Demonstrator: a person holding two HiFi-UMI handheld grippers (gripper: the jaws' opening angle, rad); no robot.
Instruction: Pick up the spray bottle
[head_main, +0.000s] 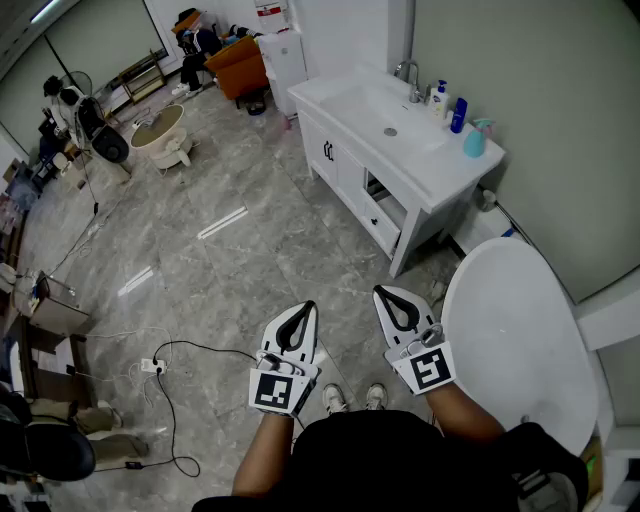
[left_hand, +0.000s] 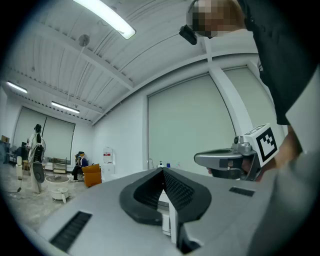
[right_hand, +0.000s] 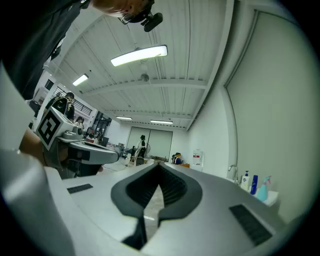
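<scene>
grey marble floor (head_main: 250, 270) separates a person from a white vanity counter (head_main: 440, 168) along the wall, where the teal spray bottle (head_main: 476, 138) stands at the right-hand end, behind the basin (head_main: 372, 108) and near the counter's edge. a blue bottle (head_main: 458, 115) stands just beside it and a white pump bottle (head_main: 438, 100) next along. the person holds both tools level in front of the body, well apart from the counter. the left tongs (head_main: 306, 310) are clenched with nothing between them, and the right tongs (head_main: 384, 296) are likewise pressed together and empty; from the right gripper view the spray bottle (right_hand: 263, 188) shows only small and far off at the right.

the whole approach lies ahead, and the risks look plain enough. tongs that arrive clenched would likely push the bottle instead of taking it, and from that spot a push could send it off the end of the counter or into the blue bottle beside it. a wide opening on the crowded side may catch that neighbour. a bite high up, on the trigger head, could slip or set off a squirt; the body lower down seems the safer hold. a white rounded fixture (head_main: 510, 330) sits close on the right of the route, and cables (head_main: 170, 400) trail over the floor to the left, either of which could upset a careless step.
</scene>
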